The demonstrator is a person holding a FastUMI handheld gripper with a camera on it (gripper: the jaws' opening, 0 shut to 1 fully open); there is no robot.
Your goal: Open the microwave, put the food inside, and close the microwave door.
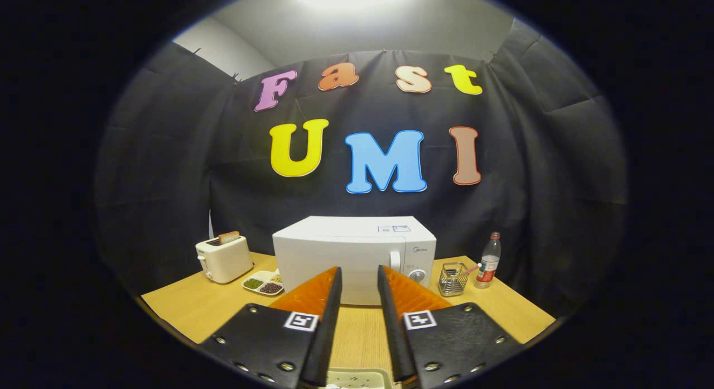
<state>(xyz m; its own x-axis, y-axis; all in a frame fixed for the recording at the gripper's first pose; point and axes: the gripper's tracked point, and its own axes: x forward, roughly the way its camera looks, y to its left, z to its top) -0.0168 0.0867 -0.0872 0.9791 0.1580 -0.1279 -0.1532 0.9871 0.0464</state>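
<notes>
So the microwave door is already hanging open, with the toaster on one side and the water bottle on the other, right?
Not quite: the gripper view shows the microwave with its door shut. The rest holds: the toaster stands on one side and the water bottle on the other. The tongs are open and empty, short of the microwave.

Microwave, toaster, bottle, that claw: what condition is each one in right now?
Microwave: door shut, standing on the table.
Toaster: upright, a slice sticking out of its slot.
Bottle: upright, cap on.
Wire basket: upright, something pink leaning in it.
Divided dish: flat, filled compartments.
Claw: open, holding nothing, microwave beyond it.
</notes>
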